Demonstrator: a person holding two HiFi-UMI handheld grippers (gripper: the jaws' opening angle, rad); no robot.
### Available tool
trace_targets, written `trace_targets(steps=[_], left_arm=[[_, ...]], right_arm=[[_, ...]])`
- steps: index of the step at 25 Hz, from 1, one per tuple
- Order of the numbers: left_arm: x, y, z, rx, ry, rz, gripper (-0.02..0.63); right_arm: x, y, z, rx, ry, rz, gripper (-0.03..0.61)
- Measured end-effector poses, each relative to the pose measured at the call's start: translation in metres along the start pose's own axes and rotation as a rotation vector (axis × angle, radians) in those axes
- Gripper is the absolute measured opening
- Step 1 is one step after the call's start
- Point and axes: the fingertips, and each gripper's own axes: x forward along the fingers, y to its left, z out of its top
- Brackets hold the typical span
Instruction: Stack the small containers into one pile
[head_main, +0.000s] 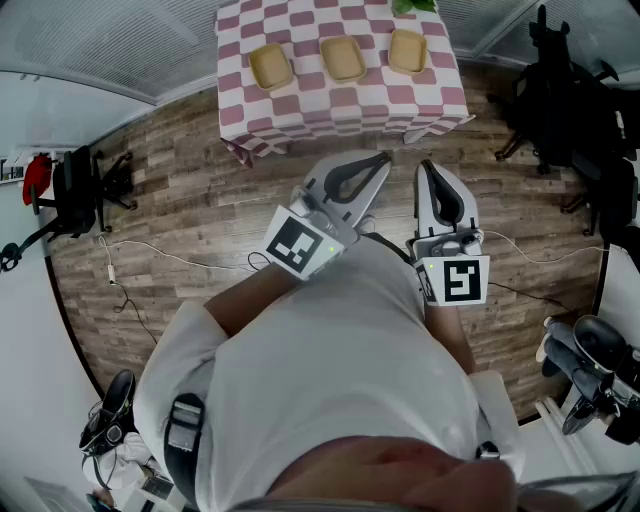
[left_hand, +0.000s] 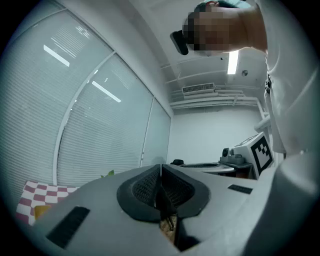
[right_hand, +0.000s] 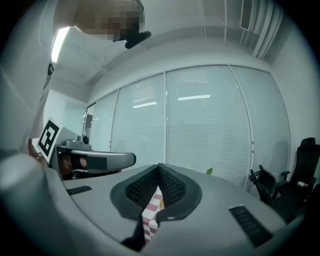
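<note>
Left tongs and right tongs are squeezed closed and hold nothing.
Three small containers sit side by side on the checked table, and none is stacked yet. Both tongs are near the person's tummy, well apart from the table. It looks like the very start of the job. Next, the person would need to step closer, open one pair and pinch a container by its edge.

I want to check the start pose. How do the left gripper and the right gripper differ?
The left gripper points slantwise to the right; the right gripper points straight at the table. The left gripper's cube sits tilted; the right gripper's cube sits square. Both are shut and empty.
</note>
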Motion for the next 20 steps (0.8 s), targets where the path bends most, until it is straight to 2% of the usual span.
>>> trace_targets(steps=[12,20], left_arm=[[0.015,-0.018,-0.005,0.008,0.011,0.014,0.035],[0.031,-0.046,-0.019,-0.003,0.021,0.035,0.035]], right_arm=[[-0.017,-0.019,0.001,0.021,-0.033,0.001,0.031],[-0.045,-0.042,-0.006,0.030,-0.038,0.012,0.031]])
